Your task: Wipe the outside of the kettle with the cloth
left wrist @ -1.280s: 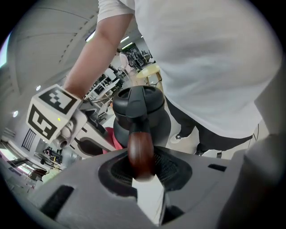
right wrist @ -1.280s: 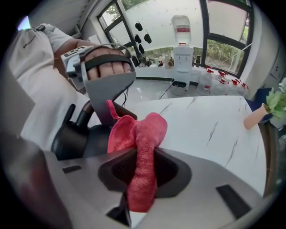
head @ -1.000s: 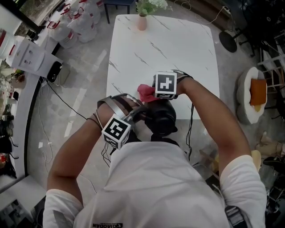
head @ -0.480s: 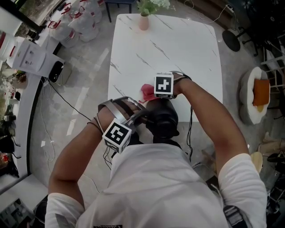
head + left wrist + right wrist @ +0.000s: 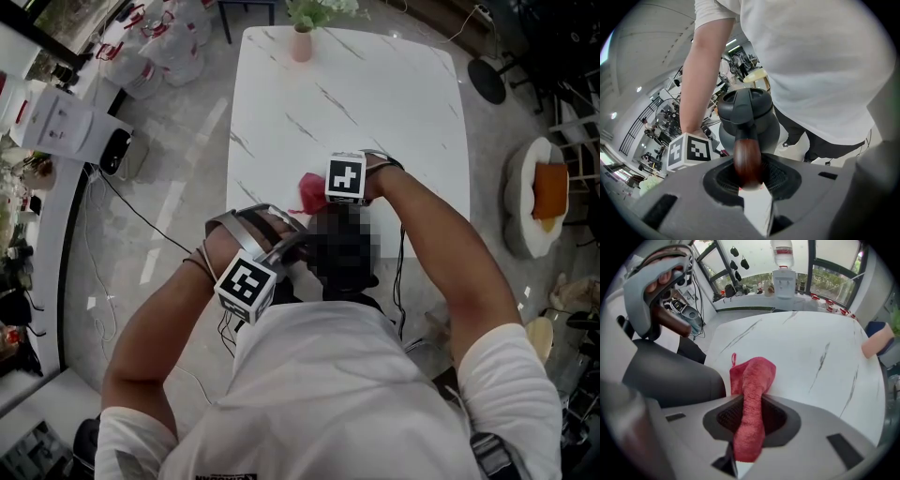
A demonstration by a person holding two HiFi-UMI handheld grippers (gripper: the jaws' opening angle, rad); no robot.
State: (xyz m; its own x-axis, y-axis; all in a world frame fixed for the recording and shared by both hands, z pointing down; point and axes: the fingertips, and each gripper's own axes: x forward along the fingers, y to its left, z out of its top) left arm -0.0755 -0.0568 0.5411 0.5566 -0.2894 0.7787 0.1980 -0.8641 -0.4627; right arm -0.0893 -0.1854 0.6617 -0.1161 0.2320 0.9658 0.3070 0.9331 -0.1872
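Right gripper lower beside one kettle — pinching one cloth; left gripper clamps its handle.

This is looking like an open office or studio workspace rather than a home. A white marble-look table bearing a pink vase is standing on grey floor tiles. Loose cables are trailing beside it, and a water dispenser is sitting below tall windows.
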